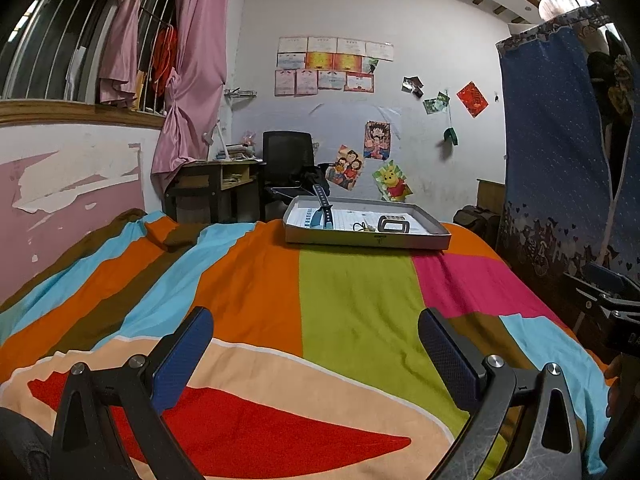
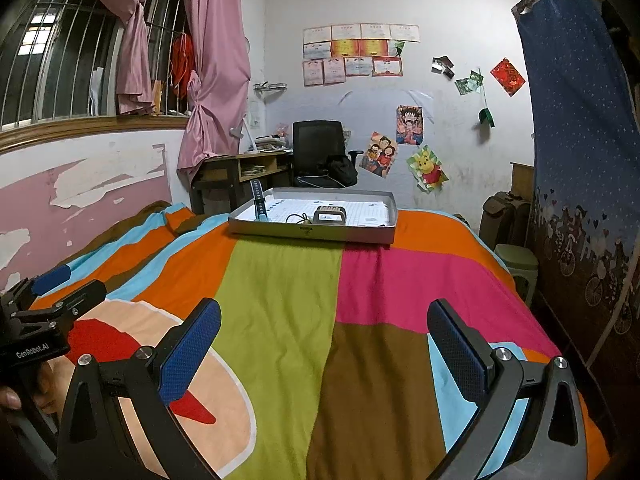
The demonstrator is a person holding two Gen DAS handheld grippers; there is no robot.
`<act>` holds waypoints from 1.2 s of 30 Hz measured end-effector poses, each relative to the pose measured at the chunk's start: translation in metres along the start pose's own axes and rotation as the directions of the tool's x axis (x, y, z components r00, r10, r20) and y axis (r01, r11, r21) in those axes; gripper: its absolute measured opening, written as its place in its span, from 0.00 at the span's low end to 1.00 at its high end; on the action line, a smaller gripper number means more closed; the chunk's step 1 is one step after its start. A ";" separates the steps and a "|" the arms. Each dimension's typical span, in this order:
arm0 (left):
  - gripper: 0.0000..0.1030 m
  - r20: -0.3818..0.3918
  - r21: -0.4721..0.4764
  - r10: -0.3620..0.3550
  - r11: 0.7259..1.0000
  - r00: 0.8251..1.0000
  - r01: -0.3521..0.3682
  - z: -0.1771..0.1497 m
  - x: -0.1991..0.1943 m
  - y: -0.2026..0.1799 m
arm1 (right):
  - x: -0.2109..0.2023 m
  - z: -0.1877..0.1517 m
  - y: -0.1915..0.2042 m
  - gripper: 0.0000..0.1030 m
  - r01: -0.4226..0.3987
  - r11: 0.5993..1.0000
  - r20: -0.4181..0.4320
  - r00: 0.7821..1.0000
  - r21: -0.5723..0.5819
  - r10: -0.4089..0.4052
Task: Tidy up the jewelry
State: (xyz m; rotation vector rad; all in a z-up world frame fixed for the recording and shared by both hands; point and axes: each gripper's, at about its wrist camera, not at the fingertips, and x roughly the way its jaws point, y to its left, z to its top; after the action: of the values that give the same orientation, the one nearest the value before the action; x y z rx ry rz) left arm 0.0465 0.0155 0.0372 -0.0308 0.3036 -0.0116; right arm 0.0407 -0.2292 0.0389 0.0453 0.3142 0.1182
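still at the approach, left hand-held gripper [image 1: 316, 344] and right hand-held gripper [image 2: 324, 340] both spread and empty over the bed [image 2: 280, 300], next reaching forward to the far tray [image 2: 312, 236] of jewelry.

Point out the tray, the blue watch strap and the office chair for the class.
tray [image 2: 308, 233], right wrist view, on its front wall.
blue watch strap [image 2: 258, 200], right wrist view, on the upright band's middle.
office chair [image 1: 286, 152], left wrist view, on its backrest.
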 end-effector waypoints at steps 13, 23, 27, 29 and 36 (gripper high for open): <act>1.00 0.000 0.000 0.000 1.000 1.000 0.000 0.000 0.000 0.000 | 0.003 -0.006 -0.004 0.99 0.011 1.000 0.000 1.000 0.012 -0.011; 1.00 -0.002 -0.001 -0.001 1.000 1.000 0.001 0.000 0.000 0.000 | 0.003 -0.005 -0.003 0.99 0.012 1.000 0.000 1.000 0.013 -0.012; 1.00 -0.003 -0.002 -0.001 1.000 1.000 0.001 0.000 0.000 0.000 | 0.003 -0.005 -0.003 0.99 0.012 1.000 -0.002 1.000 0.014 -0.012; 1.00 -0.003 -0.003 -0.001 1.000 1.000 0.001 0.000 0.000 0.000 | 0.003 -0.006 -0.004 0.99 0.012 1.000 -0.001 1.000 0.015 -0.012; 1.00 -0.006 -0.005 -0.001 1.000 1.000 0.001 -0.002 -0.002 -0.002 | 0.003 -0.005 -0.004 0.99 0.012 1.000 -0.002 1.000 0.014 -0.012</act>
State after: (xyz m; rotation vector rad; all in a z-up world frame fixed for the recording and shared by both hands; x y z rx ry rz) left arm 0.0442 0.0136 0.0360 -0.0363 0.3095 -0.0120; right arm 0.0420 -0.2325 0.0327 0.0568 0.3171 0.1045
